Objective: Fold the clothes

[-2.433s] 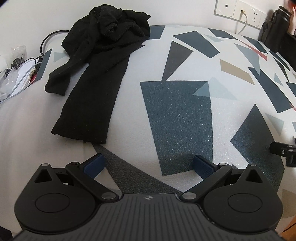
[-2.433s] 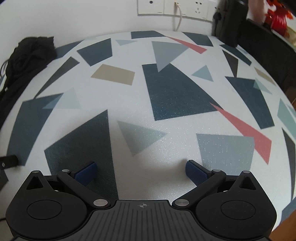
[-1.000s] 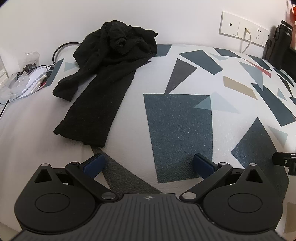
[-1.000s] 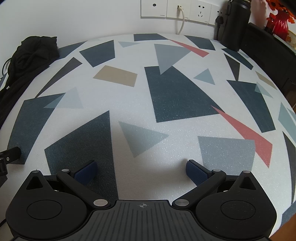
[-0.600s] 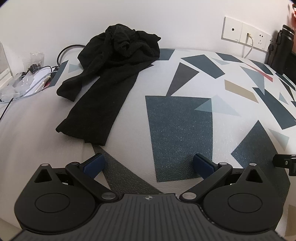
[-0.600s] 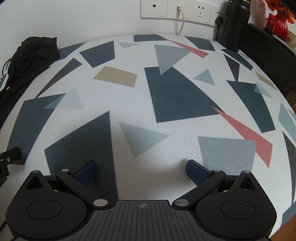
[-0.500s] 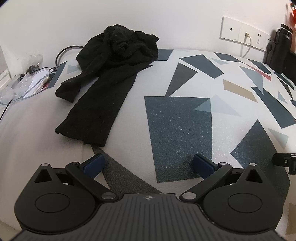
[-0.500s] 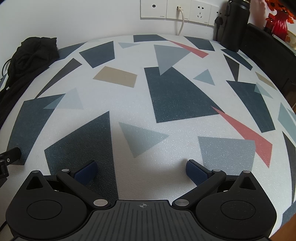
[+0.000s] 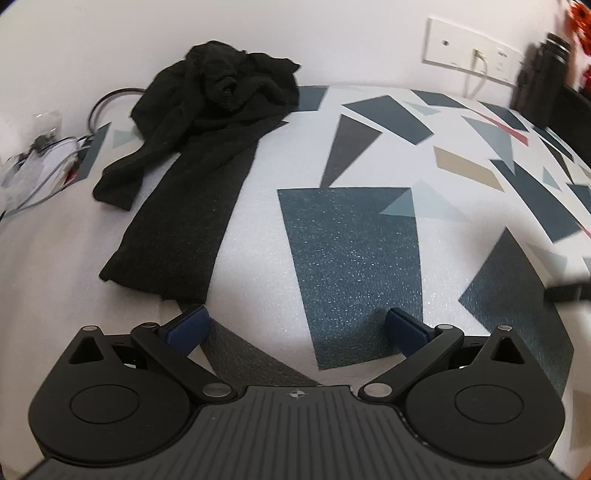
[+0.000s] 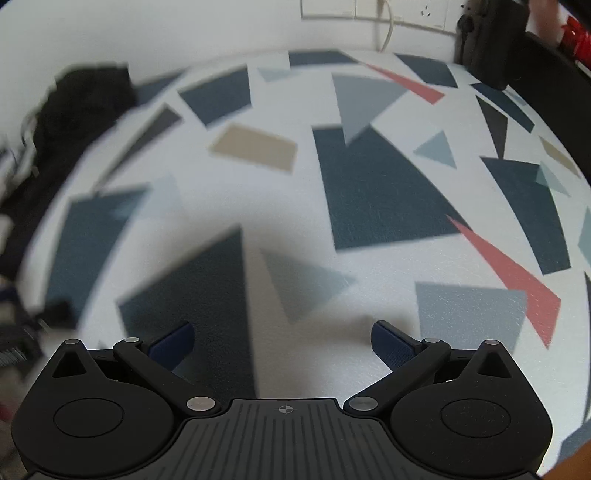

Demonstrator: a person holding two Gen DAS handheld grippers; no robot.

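A black garment (image 9: 207, 147) lies crumpled at the back left of the patterned table (image 9: 258, 236), with one long strip stretched toward me. My left gripper (image 9: 297, 326) stands open just in front of that strip's near end, nothing between its blue pads (image 9: 186, 325). In the right wrist view the same black garment (image 10: 77, 107) shows blurred at the far left. My right gripper (image 10: 282, 339) is open and empty above the patterned table (image 10: 369, 269). The tip of the right gripper (image 9: 567, 293) shows at the right edge of the left wrist view.
Cables and small clutter (image 9: 40, 155) lie at the table's left edge. A wall socket plate (image 9: 472, 51) with a plugged cord sits behind. A dark bottle (image 10: 487, 40) and dark furniture stand at the back right. A red item (image 10: 576, 33) is beyond it.
The left gripper has shifted slightly left and forward, so the garment's strip end now lies close to its left pad. The right view has turned blurred and swung, with the garment further in.
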